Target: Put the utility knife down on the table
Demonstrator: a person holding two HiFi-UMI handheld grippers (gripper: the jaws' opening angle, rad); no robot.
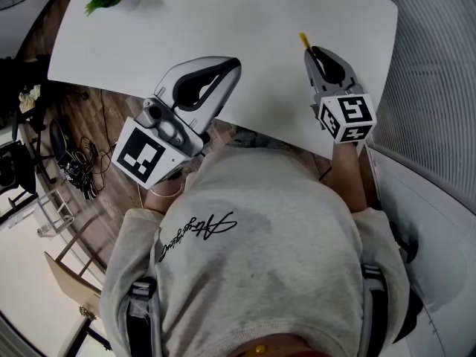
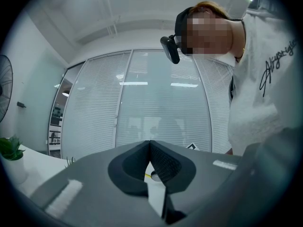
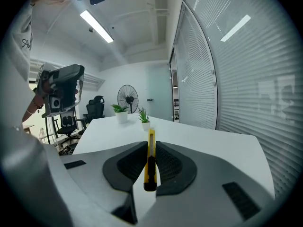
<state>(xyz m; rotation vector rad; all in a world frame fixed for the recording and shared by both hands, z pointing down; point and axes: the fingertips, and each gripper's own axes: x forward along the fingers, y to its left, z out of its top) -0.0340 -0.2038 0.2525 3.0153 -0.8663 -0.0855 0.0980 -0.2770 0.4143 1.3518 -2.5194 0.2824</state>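
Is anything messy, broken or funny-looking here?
Nothing stands out. The yellow utility knife sits straight, clamped between the jaws of the right gripper over the white table. The potted plants at the far end stand upright. Nothing looks spilled or broken.

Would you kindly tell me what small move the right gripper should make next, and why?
Probably lower the right gripper until the yellow-and-black utility knife rests on the white table, before opening. Its jaws are clamped on the knife, which sticks out forward above the tabletop, apparently not touching it.
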